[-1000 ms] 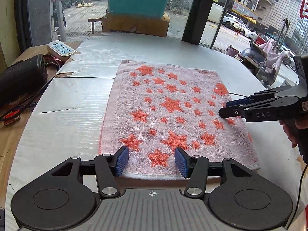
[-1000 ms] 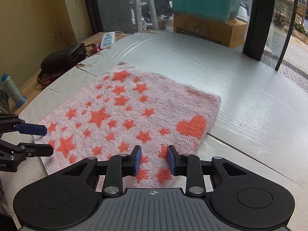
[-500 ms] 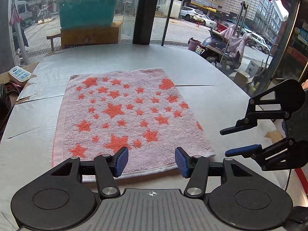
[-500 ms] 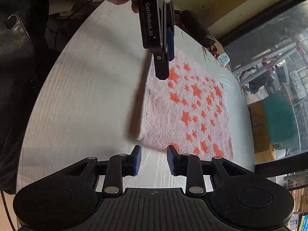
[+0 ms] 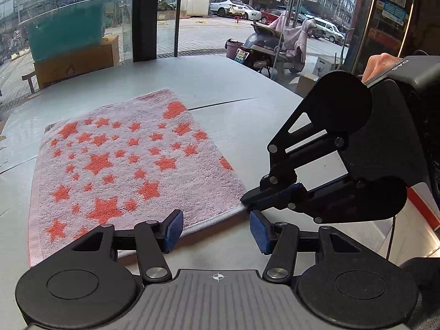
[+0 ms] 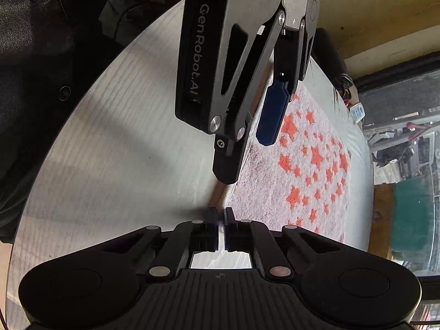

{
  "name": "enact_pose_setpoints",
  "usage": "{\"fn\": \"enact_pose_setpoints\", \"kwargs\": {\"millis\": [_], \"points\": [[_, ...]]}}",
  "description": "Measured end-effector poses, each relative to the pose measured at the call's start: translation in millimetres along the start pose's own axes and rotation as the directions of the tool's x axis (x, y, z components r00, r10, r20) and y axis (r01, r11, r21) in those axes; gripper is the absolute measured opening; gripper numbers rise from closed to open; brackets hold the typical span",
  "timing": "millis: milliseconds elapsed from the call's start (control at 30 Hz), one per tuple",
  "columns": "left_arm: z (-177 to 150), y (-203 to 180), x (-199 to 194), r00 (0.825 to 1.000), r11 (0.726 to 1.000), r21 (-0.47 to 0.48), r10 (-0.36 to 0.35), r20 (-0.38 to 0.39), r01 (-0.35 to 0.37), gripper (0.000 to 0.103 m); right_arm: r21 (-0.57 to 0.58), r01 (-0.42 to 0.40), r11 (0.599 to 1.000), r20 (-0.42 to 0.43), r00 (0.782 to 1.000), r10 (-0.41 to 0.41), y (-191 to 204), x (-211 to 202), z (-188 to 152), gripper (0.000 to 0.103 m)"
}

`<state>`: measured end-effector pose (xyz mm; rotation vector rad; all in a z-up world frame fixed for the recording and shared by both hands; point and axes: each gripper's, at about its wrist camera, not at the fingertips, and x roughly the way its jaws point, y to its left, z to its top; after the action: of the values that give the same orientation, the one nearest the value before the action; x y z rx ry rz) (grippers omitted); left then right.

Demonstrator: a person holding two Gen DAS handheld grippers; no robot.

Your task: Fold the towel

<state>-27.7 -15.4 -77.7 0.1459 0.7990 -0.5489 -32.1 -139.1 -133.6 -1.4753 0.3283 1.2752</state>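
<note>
A pink towel (image 5: 129,165) with orange stars and a heart lies flat on the silver table (image 5: 214,88). It also shows in the right wrist view (image 6: 297,181). My left gripper (image 5: 214,231) is open, low over the towel's near edge, close to its near right corner. My right gripper (image 6: 219,216) is shut on that near right corner of the towel. In the left wrist view the right gripper (image 5: 247,202) comes in from the right, its tips pinched at the corner. In the right wrist view the left gripper (image 6: 247,151) hangs open just above the towel edge.
A teal tub (image 5: 66,33) on a cardboard box (image 5: 77,60) stands behind the table's far edge by the window. A power strip (image 6: 357,112) and black items lie at the table's far side. The person's dark jacket (image 6: 33,55) is close by.
My right gripper has closed on the towel's near right corner. My left gripper has swung right along the near edge toward that corner, still open.
</note>
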Motion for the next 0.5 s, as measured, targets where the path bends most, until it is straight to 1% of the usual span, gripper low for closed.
{"fn": "enact_pose_setpoints", "kwargs": {"millis": [100,167,300,333,367,400,433,500], "points": [[1.2,-7.9,5.4,1.000,0.998,0.056,0.009,0.010,-0.010,0.056,0.098,-0.012,0.995,0.042,0.999,0.008,-12.9,-10.2,-1.4,0.003],[2.9,-13.2,11.1,1.000,0.996,0.088,0.021,0.012,-0.022,0.056,0.140,-0.014,0.990,0.067,0.998,0.004,-20.7,-18.7,-0.8,0.003],[6.5,-22.4,22.0,0.998,0.989,0.139,0.057,0.021,-0.060,0.055,0.189,-0.027,0.982,0.093,0.996,0.009,-32.5,-30.7,1.9,0.003],[7.5,-24.6,24.9,0.997,0.985,0.151,0.074,0.027,-0.077,0.053,0.194,-0.030,0.980,0.094,0.996,0.012,-33.9,-32.5,2.4,0.004],[8.6,-24.4,26.6,0.997,0.985,0.149,0.079,0.024,-0.081,0.041,0.198,-0.029,0.980,0.093,0.996,0.011,-34.1,-34.0,2.8,0.004],[9.7,-23.9,28.1,0.996,0.986,0.145,0.082,0.020,-0.084,0.032,0.201,-0.028,0.979,0.093,0.996,0.010,-34.2,-35.7,2.9,0.004],[10.9,-22.3,29.4,0.997,0.988,0.135,0.076,0.010,-0.077,0.016,0.201,-0.020,0.979,0.098,0.995,0.001,-32.8,-38.7,1.7,0.004],[12.9,-19.4,28.4,0.998,0.991,0.112,0.067,0.010,-0.067,0.011,0.196,0.000,0.981,0.108,0.994,-0.021,-29.7,-44.6,-0.7,0.005]]}}
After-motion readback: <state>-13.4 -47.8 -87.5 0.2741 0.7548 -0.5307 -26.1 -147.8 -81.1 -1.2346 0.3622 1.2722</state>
